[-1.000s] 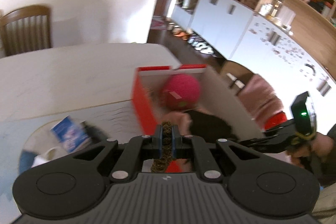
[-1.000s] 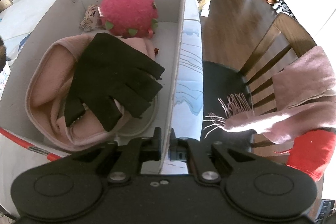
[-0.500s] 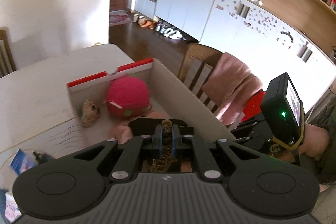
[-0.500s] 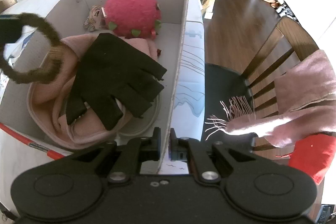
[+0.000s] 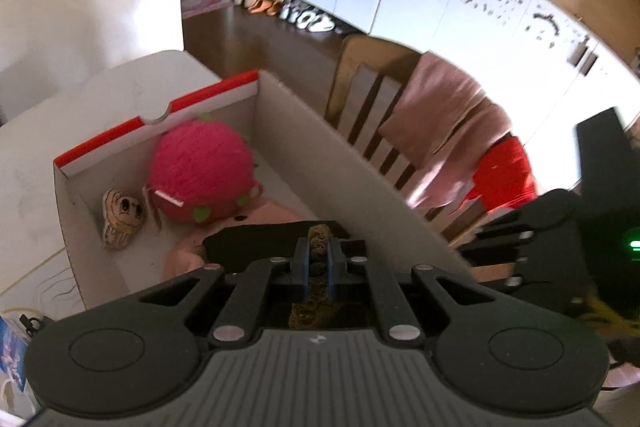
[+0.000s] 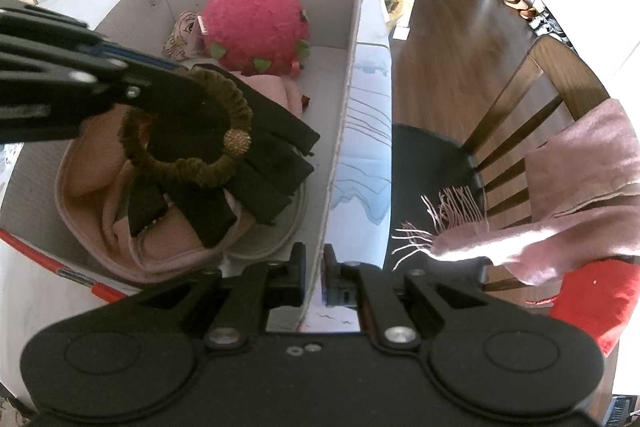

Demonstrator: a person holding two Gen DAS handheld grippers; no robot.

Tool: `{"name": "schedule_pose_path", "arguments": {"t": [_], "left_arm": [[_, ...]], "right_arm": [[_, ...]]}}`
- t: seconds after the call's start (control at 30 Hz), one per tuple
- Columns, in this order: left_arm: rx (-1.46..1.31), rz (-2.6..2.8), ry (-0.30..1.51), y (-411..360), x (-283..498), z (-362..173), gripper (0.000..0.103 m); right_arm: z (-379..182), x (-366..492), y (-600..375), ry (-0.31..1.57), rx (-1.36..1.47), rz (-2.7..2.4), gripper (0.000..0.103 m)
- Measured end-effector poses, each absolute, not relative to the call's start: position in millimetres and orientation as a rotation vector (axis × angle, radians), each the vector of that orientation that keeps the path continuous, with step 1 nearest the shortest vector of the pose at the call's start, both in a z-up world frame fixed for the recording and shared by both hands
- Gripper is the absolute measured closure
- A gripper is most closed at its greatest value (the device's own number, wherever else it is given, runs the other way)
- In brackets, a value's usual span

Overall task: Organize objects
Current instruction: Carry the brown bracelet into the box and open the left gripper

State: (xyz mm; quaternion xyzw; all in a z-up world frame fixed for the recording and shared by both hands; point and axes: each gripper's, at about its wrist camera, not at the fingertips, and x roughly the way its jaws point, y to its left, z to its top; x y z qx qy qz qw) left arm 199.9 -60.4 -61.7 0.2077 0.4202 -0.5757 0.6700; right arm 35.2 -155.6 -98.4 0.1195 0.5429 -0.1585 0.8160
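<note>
My left gripper is shut on a brown velvet hair scrunchie with a gold bead. In the right wrist view the scrunchie hangs from the left gripper over a black glove inside the open red-and-white cardboard box. The glove lies on a pink scarf. A red plush ball with green spots and a small face charm lie at the box's far end. My right gripper is shut on the box's right wall near its front corner.
The box stands on a white table with a pale blue mat beside it. A wooden chair to the right carries a pink fringed scarf and a red cloth. A blue packet lies left.
My left gripper has carried the scrunchie rightward from beside the box to above the black glove inside it, lower than before. The right gripper has kept still on the box wall.
</note>
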Motion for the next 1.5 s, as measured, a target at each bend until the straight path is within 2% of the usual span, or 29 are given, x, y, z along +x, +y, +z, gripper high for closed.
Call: {"name": "schedule_pose_path", "arguments": {"t": [0.5, 0.7, 0.8, 0.87, 0.97, 1.17, 1.23, 1.5], "left_arm": [[0.623, -1.215, 0.963, -70.1, 207.8, -94.0, 0.096], [0.614, -1.198, 0.969, -68.0, 209.8, -95.8, 0.091], [0.610, -1.194, 0.965, -65.6, 209.5, -94.2, 0.084], [0.601, -1.193, 0.962, -63.1, 209.5, -92.7, 0.074], [0.584, -1.202, 0.957, -58.7, 208.5, -90.4, 0.064], [0.563, -1.213, 0.940, -48.4, 204.9, -80.6, 0.053], [0.556, -1.215, 0.934, -44.0, 203.5, -76.3, 0.050], [0.495, -1.229, 0.910, -18.1, 199.2, -49.0, 0.050]], "right_arm": [[-97.3, 34.3, -156.8, 1.151, 0.267, -0.337, 0.096], [-97.2, 33.8, -156.9, 1.150, 0.268, -0.337, 0.096], [-97.3, 33.8, -157.0, 1.150, 0.269, -0.337, 0.096], [-96.9, 33.4, -157.3, 1.150, 0.271, -0.337, 0.096], [-96.6, 33.2, -157.4, 1.151, 0.271, -0.337, 0.096], [-96.5, 33.1, -157.4, 1.150, 0.270, -0.338, 0.096], [-95.3, 32.6, -157.4, 1.149, 0.269, -0.338, 0.096], [-94.5, 33.6, -157.9, 1.149, 0.272, -0.341, 0.096]]}}
